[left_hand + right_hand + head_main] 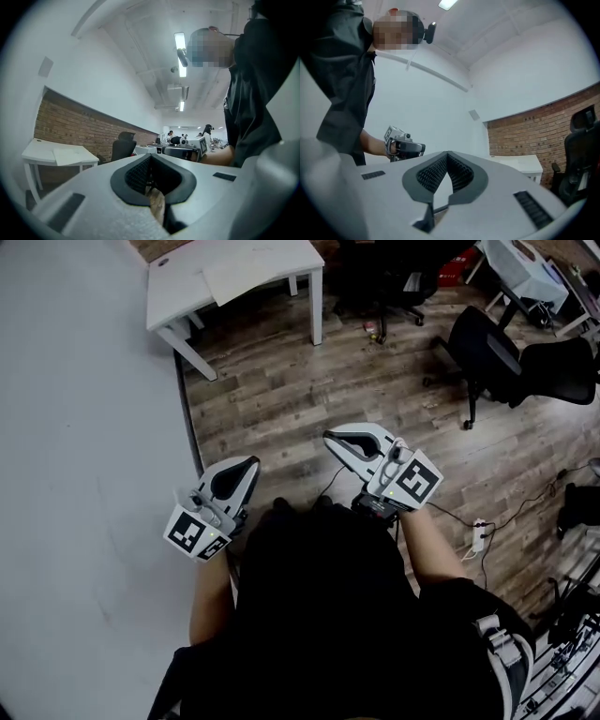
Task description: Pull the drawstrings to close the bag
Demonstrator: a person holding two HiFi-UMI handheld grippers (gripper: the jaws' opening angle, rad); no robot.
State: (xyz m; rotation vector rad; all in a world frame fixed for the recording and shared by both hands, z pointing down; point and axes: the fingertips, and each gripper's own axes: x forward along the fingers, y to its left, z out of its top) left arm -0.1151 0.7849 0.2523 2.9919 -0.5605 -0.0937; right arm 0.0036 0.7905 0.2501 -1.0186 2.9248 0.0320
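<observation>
No bag or drawstring shows in any view. In the head view I hold both grippers level in front of my body, above the wooden floor. My left gripper [250, 464] is shut with nothing between its jaws, as its own view shows [149, 158]. My right gripper [330, 437] is likewise shut and empty [447, 155]. The two point toward each other, a short gap apart. Each appears in the other's view: the right gripper [187, 146] from the left, the left gripper [403, 146] from the right.
A white table [234, 277] stands ahead by the grey wall [84, 427]. Black office chairs [492, 348] are at the right. A power strip with cables [480, 535] lies on the floor at my right. A brick wall [70, 126] runs behind the table.
</observation>
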